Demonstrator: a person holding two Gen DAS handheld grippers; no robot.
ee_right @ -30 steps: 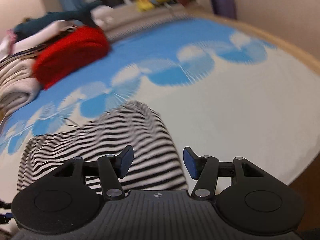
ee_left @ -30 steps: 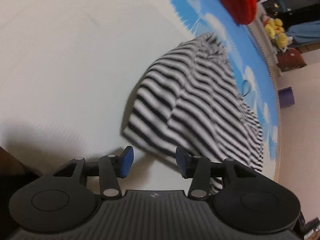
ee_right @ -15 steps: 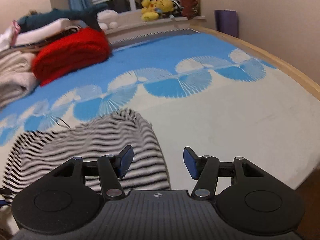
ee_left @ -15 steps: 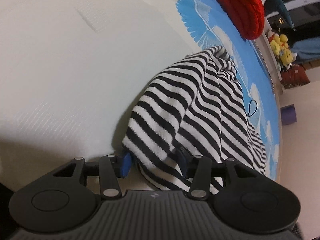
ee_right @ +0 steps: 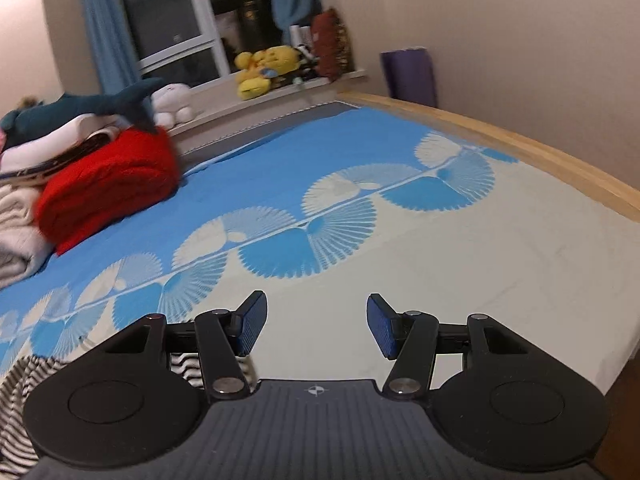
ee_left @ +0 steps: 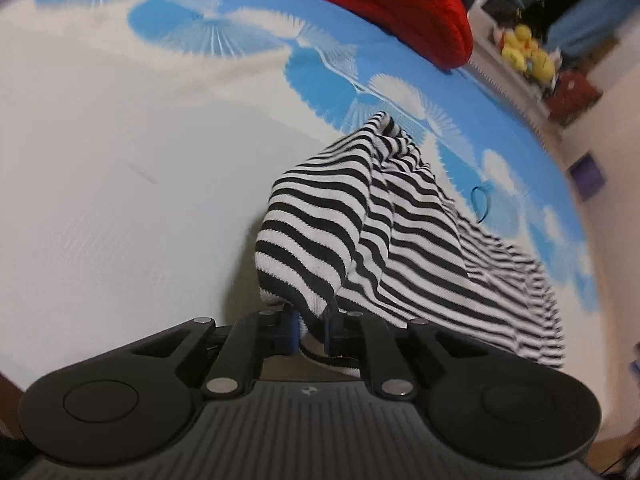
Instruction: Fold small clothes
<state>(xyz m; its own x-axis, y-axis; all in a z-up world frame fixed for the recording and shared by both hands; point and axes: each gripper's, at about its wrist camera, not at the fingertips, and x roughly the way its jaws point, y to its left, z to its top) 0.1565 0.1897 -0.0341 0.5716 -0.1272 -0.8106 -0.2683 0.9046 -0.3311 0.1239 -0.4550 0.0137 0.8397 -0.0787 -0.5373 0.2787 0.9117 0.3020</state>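
The bed [ee_right: 540, 264] carries a cream cover printed with blue fan shapes, edged by a wooden frame [ee_right: 520, 140]. A red folded knit [ee_right: 108, 188] lies at its far side, with yellow plush toys [ee_right: 268, 68] on the windowsill under blue curtains [ee_right: 100, 28]. The left tongs [ee_left: 310, 330] have just been closing and clench the hem of the black-and-white striped garment [ee_left: 400, 232], which lifts off the cover. The right tongs [ee_right: 316, 328] stand released above bare cover, grasping nothing.

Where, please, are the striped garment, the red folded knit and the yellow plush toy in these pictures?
striped garment [ee_left: 320, 240]: left wrist view, on its lifted near fold.
red folded knit [ee_right: 108, 188]: right wrist view, on its front face.
yellow plush toy [ee_right: 266, 66]: right wrist view, on its body.
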